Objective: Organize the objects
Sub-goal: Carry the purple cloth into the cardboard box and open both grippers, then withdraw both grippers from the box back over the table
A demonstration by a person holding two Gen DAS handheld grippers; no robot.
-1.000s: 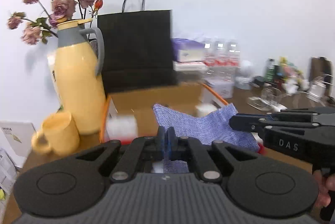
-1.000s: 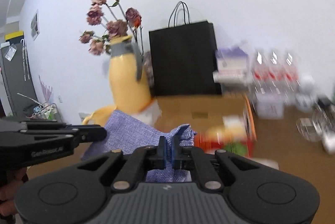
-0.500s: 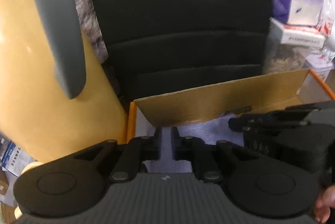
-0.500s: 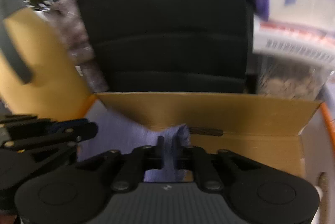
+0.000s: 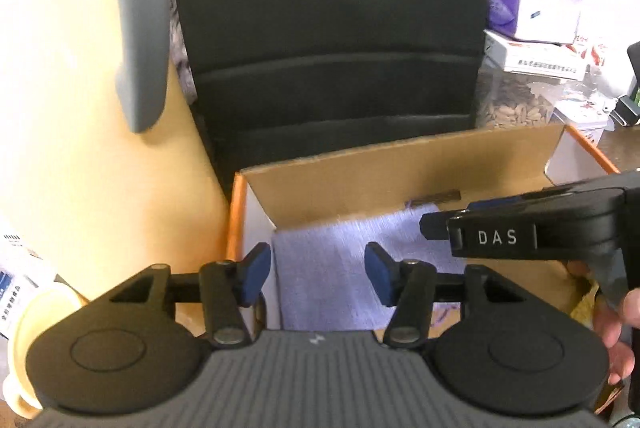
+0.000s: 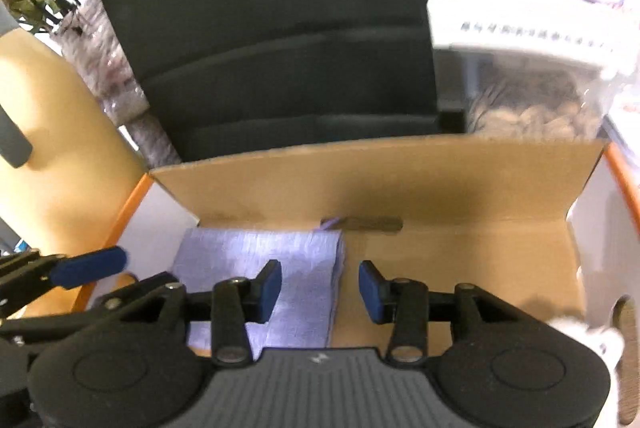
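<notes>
In the box [image 6: 400, 184], one folded cloth [image 6: 260, 256]

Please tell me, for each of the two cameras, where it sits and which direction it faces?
Left wrist: sits on the left gripper, looks down into the cardboard box; its fingers, opening, the right gripper and a hand show.
Right wrist: sits on the right gripper, looks down into the cardboard box; its opening fingers and the left gripper show.
Shared: box, purple cloth, black bag.
</notes>
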